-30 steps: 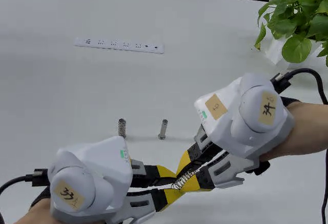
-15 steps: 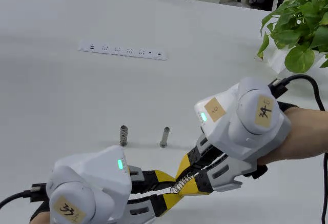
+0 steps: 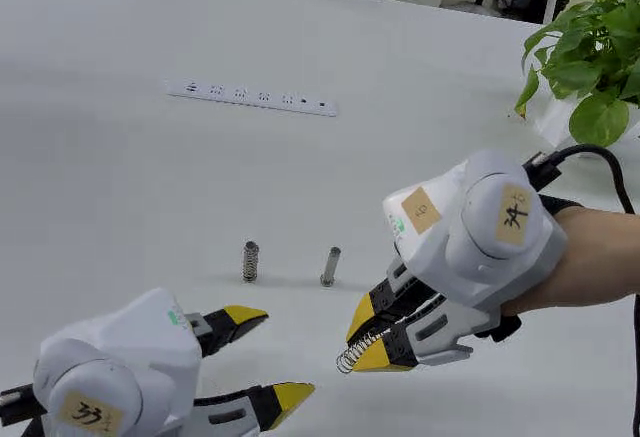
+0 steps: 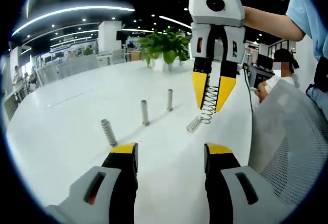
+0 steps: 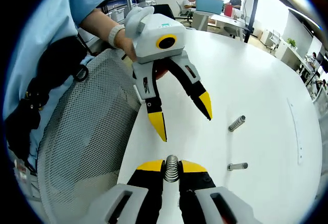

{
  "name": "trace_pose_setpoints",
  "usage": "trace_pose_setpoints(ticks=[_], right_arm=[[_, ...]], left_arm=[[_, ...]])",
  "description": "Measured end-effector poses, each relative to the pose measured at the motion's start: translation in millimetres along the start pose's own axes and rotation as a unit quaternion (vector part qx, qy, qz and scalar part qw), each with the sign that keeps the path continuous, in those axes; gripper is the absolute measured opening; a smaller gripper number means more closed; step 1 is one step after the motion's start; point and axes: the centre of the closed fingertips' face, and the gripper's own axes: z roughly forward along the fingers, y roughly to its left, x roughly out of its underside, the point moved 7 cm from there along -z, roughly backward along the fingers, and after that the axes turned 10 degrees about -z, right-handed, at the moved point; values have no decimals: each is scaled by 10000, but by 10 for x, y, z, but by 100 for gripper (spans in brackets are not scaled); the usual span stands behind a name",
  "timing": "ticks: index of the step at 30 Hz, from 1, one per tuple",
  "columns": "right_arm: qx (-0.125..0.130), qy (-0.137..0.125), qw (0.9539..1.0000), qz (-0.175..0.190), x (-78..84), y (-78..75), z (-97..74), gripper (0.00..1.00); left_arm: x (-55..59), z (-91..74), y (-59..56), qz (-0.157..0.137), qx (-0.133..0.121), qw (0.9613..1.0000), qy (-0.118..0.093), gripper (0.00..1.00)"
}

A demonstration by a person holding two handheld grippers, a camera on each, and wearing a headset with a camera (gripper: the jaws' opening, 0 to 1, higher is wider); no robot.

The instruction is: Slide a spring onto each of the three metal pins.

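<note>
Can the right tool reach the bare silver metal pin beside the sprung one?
Probably yes: the right tool, shut on a coiled metal spring, has only white table between it and that pin; the left tool stands aside.

Three metal pins [image 4: 145, 112] are counted, along with two springs [image 4: 205, 108], one left gripper [image 3: 285, 352], one right gripper [image 3: 355, 350], one power strip [image 3: 250, 97] and one potted plant [image 3: 590, 47].

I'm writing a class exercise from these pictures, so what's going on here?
A person works two handheld grippers over a white table. The right gripper is shut on a spring. The left gripper is open and empty. In the left gripper view, the near pin already wears its own spring; the middle pin and far pin are bare.
</note>
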Motion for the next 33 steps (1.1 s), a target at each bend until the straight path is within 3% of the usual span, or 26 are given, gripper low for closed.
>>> trace_pose_setpoints(ticks=[2, 9, 14, 15, 17, 21, 33], right_arm=[[-4, 25, 10000, -21, 8, -14, -1, 7], [67, 114, 9999, -93, 29, -92, -22, 7], [103, 180, 9997, -156, 59, -158, -62, 7], [98, 152, 9997, -170, 55, -169, -72, 7], [187, 149, 9995, -209, 53, -222, -93, 7], [203, 185, 9994, -230, 51, -328, -138, 7], [256, 602, 9960, -604, 82, -725, -225, 7]], left_arm=[[2, -41, 57, -126, -167, 9998, -37, 56], [9, -138, 170, -326, -400, 9987, -13, 71], [61, -161, 208, -364, -521, 9978, 208, 85], [73, -159, 216, -346, -563, 9975, 246, 92], [132, -160, 233, -282, -597, 9966, 496, 99], [178, -162, 230, -416, -545, 9960, 571, 99], [206, -168, 202, -410, -502, 9959, 636, 99]])
